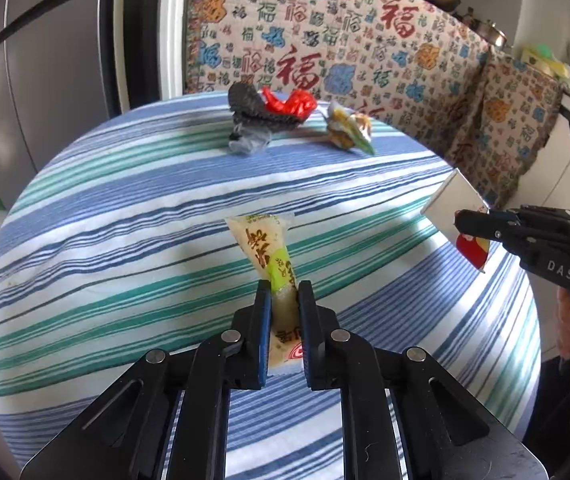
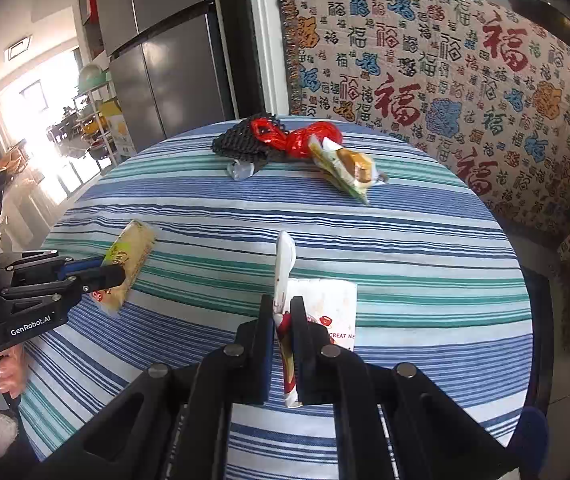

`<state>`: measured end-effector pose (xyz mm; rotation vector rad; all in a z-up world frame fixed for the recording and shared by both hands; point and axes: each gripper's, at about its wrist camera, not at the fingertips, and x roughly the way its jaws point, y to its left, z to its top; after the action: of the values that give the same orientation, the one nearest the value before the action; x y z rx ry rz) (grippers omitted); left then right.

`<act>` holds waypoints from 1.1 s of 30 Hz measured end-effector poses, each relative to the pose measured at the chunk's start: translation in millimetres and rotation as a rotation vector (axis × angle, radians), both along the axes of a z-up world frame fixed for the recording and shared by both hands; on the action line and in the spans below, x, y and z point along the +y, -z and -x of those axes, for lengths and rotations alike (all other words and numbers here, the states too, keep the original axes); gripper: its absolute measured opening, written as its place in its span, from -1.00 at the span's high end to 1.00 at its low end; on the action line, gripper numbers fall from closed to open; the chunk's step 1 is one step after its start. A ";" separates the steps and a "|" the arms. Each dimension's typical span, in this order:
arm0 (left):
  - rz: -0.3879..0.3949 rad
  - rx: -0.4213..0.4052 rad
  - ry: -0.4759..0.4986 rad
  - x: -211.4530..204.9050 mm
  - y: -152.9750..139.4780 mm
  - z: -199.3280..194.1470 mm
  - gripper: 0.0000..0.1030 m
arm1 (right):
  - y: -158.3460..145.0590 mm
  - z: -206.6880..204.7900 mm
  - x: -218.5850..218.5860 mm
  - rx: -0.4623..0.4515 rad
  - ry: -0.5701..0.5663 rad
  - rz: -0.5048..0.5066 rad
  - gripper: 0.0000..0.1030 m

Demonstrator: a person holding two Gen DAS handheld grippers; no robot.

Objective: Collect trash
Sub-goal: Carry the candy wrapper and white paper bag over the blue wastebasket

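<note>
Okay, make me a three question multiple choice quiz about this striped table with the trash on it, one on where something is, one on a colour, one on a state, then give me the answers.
1. Where does the crumpled red plastic lie?
A. at the far side of the table, by the black mesh
B. under the fridge
C. in the left gripper

2. What colours are the tablecloth stripes?
A. red and yellow
B. blue, green and white
C. black and pink

3. What is the left gripper doing?
A. standing wide open
B. shut on the yellowish snack packet
C. holding a spoon

Answers: 1 A, it rests against the black mesh far across the table. 2 B, seen all over the cloth. 3 B, its fingers pinch the yellowish snack packet.
</note>
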<state>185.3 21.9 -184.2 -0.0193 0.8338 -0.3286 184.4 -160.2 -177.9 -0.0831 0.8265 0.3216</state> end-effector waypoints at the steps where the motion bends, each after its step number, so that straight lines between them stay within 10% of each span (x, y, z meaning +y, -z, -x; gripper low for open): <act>1: -0.001 -0.008 0.001 -1.5 -2.3 1.7 0.78 | -1.4 1.1 -2.5 -0.001 0.004 -0.005 0.84; 33: 0.056 -0.041 0.170 -81.4 -31.5 26.8 0.78 | -30.2 51.0 -115.9 -0.027 0.160 -0.104 0.84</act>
<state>158.4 -59.5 -152.7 0.0057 0.7871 -0.5106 133.3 -276.1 -147.7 0.0758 0.7835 0.2119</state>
